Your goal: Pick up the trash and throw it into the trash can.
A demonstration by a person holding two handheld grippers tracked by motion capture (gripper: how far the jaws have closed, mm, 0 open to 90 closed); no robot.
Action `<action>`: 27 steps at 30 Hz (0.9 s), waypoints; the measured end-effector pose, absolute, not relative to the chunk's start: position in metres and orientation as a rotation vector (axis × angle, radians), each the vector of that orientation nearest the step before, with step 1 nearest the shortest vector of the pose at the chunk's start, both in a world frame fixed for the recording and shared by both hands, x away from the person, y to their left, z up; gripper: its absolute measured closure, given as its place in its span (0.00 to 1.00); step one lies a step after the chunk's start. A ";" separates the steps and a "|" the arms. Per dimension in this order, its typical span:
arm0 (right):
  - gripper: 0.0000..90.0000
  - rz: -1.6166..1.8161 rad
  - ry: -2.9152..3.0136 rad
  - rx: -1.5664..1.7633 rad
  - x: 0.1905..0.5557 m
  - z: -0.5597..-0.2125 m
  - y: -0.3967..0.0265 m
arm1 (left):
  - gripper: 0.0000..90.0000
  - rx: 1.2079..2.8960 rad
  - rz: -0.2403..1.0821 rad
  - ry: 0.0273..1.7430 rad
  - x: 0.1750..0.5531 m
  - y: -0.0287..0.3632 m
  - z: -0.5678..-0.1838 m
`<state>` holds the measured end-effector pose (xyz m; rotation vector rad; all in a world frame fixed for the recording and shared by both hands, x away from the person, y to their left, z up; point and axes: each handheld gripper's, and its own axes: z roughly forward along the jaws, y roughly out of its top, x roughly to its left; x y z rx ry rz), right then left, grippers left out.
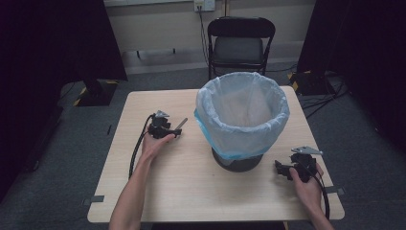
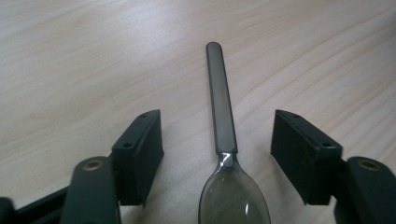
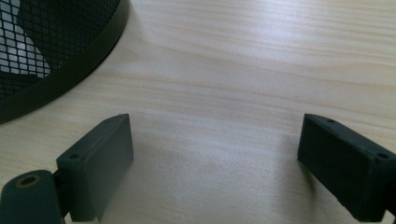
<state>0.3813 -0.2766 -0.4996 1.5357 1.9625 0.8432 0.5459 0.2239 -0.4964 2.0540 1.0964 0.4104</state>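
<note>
Overhead, a light wood table [image 1: 191, 191] carries a mesh bin [image 1: 242, 120] lined with a pale bag [image 1: 249, 103], standing right of centre. Left hand [image 1: 154, 143] rests on the table left of the bin, holding the left gripper [image 1: 178, 128], which points right toward the bin. A thin spoon [image 1: 181, 124] handle pokes out beyond its tip, angled up-right. Right hand [image 1: 306, 184] sits near the table's right edge, holding the right gripper [image 1: 279, 167], which points left at the bin's base. A black folding chair [image 1: 241, 43] stands behind the table.

Left gripper view: jaws spread wide, released. Spoon [image 2: 223, 121] lies flat on the wood between them, touching neither. Clear grey plastic; bowl at the bottom edge, handle running straight away from the camera. Spoon sits a little nearer the left jaw's side than dead centre, though well apart from both.

Right gripper view: jaws also spread wide, nothing between them, bare wood below. Black mesh wall and base ring of the bin [image 3: 56, 56] curve across the top-left corner, near the left jaw but apart from it.
</note>
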 end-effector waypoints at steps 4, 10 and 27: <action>0.11 0.843 1.963 1.535 0.381 -0.500 -0.277 | 0.51 2.104 0.458 1.064 0.544 0.220 -0.495; 0.11 0.843 1.962 1.535 0.381 -0.500 -0.277 | 0.71 2.104 0.439 1.031 0.541 0.216 -0.494; 0.11 0.843 1.962 1.535 0.381 -0.500 -0.277 | 0.89 2.063 0.434 1.078 0.543 0.222 -0.495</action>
